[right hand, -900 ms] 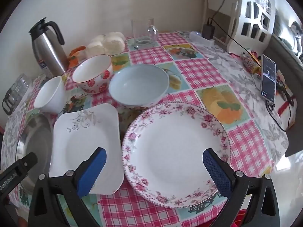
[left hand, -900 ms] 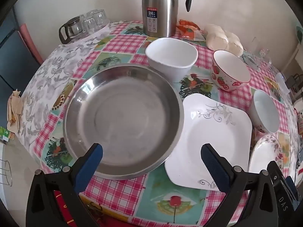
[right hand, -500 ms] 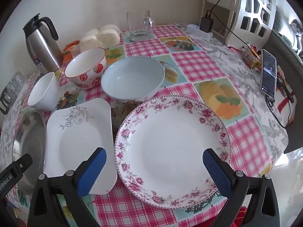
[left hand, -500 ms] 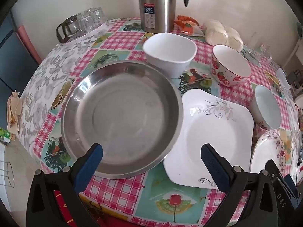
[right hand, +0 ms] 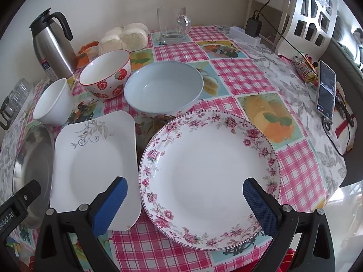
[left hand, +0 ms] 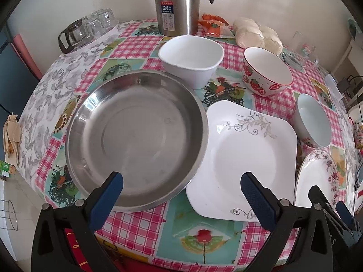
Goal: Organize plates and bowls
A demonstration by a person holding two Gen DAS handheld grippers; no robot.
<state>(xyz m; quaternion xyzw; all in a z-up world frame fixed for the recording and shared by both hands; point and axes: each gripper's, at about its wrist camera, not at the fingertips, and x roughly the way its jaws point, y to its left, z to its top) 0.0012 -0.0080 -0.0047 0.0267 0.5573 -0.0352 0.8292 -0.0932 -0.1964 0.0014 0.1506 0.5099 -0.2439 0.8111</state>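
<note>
Steel pan (left hand: 136, 136): centre left, touching square plate (left hand: 245, 158)
Left hand-held gripper (left hand: 181, 195): wide open, empty
Right hand-held gripper (right hand: 185, 198): wide open, empty, above floral plate (right hand: 208, 176)

Steel thermos jug (left hand: 178, 5), far edge of counter: blue label with "24" in white; smaller print beside and below too fine to read. Same label shows in the right wrist view, illegible there.

Left tool (right hand: 20, 200), black body at lower-left edge of right wrist view: white lettering "Robot.AI".

Right tool (left hand: 333, 224), seen at lower right of left wrist view: faint letters, "A S" at most, rest unclear.

Phone (right hand: 326, 88) screen: nothing legible.
</note>
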